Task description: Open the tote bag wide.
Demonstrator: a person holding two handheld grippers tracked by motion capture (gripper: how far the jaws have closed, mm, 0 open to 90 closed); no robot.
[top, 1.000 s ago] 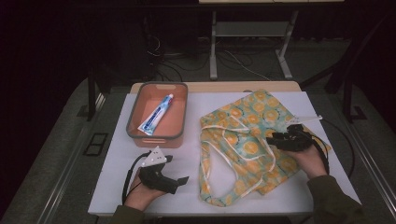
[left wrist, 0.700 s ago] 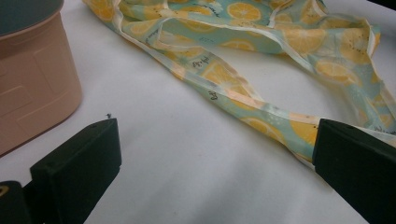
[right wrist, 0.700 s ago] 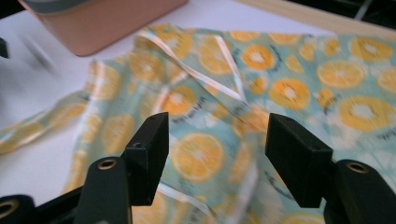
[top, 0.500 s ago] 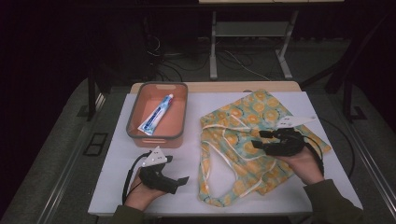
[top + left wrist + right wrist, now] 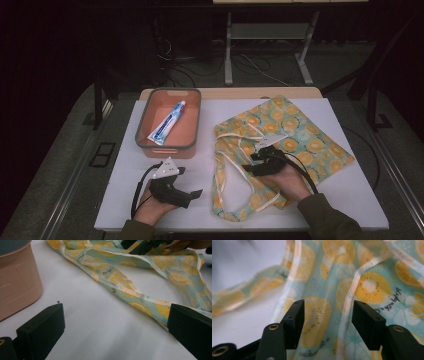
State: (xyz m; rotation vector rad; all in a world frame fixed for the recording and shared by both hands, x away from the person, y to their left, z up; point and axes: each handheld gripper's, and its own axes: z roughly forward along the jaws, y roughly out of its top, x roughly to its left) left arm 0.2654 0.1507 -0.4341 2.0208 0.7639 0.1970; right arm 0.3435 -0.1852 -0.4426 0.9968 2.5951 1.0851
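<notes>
The lemon-print fabric tote bag (image 5: 280, 145) lies flat and rumpled on the white table (image 5: 350, 200), right of centre, its long handles (image 5: 235, 165) looping toward the near edge. Over the last second the right gripper (image 5: 257, 162) has travelled leftward across the bag, from its right-hand part to the mouth area near the handles; its jaws stand moderately apart above the cloth with a pale strap running between them, nothing clamped. This reads as an approach to seize the bag's opening or a handle. The left gripper (image 5: 192, 195) rests unmoved on the table just left of the bag, jaws wide apart and empty. The orange bin (image 5: 167, 150), beyond it, contains one toothpaste tube (image 5: 167, 122) lying diagonally.
</notes>
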